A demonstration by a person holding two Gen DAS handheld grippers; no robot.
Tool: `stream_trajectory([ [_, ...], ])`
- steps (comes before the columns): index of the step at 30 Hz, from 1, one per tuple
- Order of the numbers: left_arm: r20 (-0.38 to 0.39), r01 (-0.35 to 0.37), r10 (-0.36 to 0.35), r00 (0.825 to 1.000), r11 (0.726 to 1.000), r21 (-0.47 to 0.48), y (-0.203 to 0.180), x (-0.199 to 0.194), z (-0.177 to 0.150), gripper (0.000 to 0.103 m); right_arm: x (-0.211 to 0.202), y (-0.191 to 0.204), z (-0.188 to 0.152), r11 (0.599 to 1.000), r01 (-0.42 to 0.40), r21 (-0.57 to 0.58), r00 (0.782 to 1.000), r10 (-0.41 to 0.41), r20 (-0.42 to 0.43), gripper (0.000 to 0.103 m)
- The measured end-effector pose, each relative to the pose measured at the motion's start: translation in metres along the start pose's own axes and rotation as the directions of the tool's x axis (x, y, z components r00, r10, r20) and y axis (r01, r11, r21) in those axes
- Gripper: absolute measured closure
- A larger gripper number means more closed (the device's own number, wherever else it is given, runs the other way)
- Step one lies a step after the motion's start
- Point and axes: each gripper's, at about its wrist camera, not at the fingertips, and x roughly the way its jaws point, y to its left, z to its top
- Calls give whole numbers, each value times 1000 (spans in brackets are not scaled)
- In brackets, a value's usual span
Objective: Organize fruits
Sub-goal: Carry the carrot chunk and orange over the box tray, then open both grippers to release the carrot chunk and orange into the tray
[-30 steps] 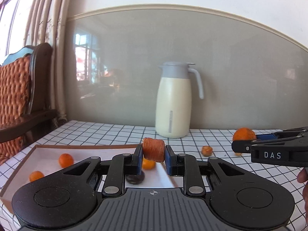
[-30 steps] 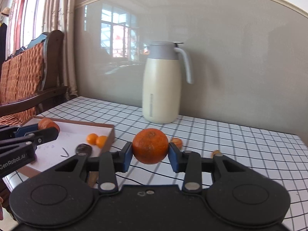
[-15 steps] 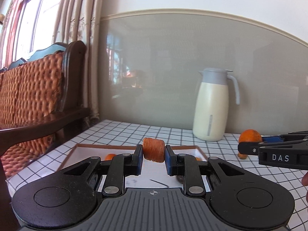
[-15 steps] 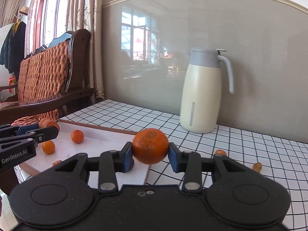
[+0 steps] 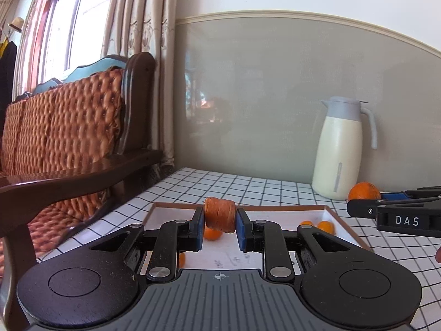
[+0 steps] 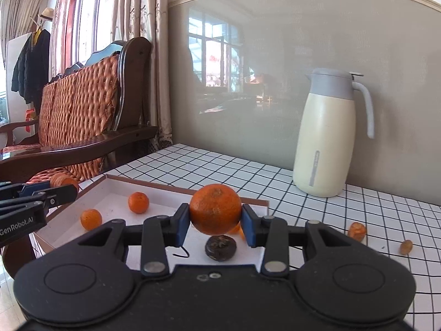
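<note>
left gripper (image 5: 220,218) pinching shrivelled fruit (image 5: 220,214) | right gripper (image 6: 215,221) pinching mandarin (image 6: 215,209) | I'd lower both inside the tray (image 6: 115,182) walls, away from edges, then release

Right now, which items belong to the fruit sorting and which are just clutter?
Job:
- left gripper gripping ridged orange fruit
- right gripper gripping round orange tangerine
- shallow white cardboard tray with small oranges
- loose orange pieces on table

Clutter:
- cream thermos jug
- wooden wicker chair
</note>
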Motion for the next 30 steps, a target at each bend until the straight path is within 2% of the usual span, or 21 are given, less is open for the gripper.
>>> stream_trajectory([
  [12, -14, -50, 49, 999, 999, -16, 27, 35, 17, 79, 34, 13, 12, 1000, 5, -9, 1000, -5, 3, 72],
  [16, -43, -50, 48, 998, 997, -51, 37, 58, 18, 79, 47, 10, 14, 1000, 18, -19, 1000, -19, -15, 72],
  [28, -109, -41, 37, 993, 999, -35, 34, 102, 10, 79, 85, -14, 16, 1000, 9, 16, 997, -7, -81, 72],
  [30, -109, -34, 29, 994, 999, -37, 33, 107, 8, 79, 94, -13, 14, 1000, -5, 3, 993, 5, -119, 71],
])
